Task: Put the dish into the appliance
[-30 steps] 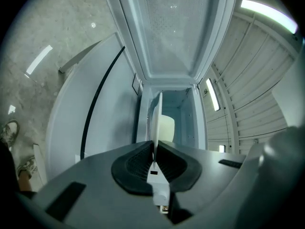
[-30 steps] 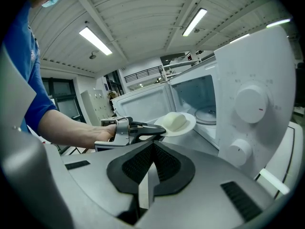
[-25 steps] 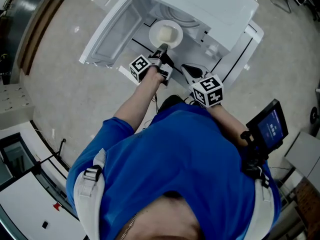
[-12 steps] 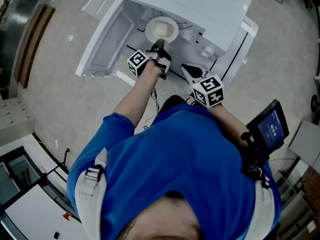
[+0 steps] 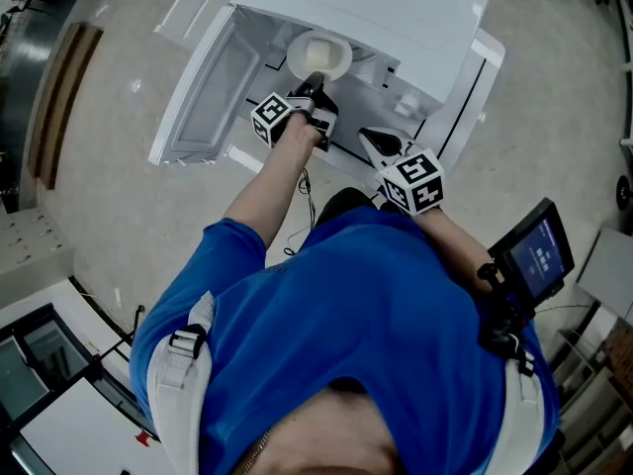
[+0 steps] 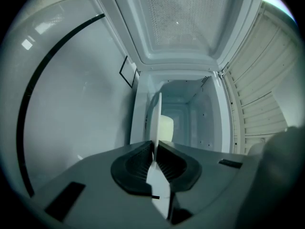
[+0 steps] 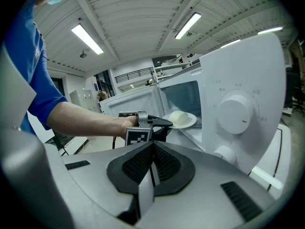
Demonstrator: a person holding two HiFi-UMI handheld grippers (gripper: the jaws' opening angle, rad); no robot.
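Dish (image 5: 318,55), with a pale lump of food (image 7: 179,117) on it: pinched at its near rim in the clamped left gripper (image 5: 314,84), carried level just ahead of that gripper, at the mouth of the open microwave (image 5: 396,13).

Keep the clamp firm on the rim and the dish flat, to stop the food sliding. Push straight ahead into the cavity (image 6: 188,120), clear of the open door (image 5: 203,87) on the gripper's left and of the knob panel (image 7: 236,113) on its right. Lower onto the cavity floor and let go only once settled there, then draw back along the same line.

Right gripper (image 5: 371,137): jaws together on nothing, hanging behind and to the right of the left gripper, near the microwave's front. Best left there, out of the way.

Compared with a second ago: dish and left gripper further forward, deeper under the microwave's top edge, arm more stretched. Right gripper in much the same place.
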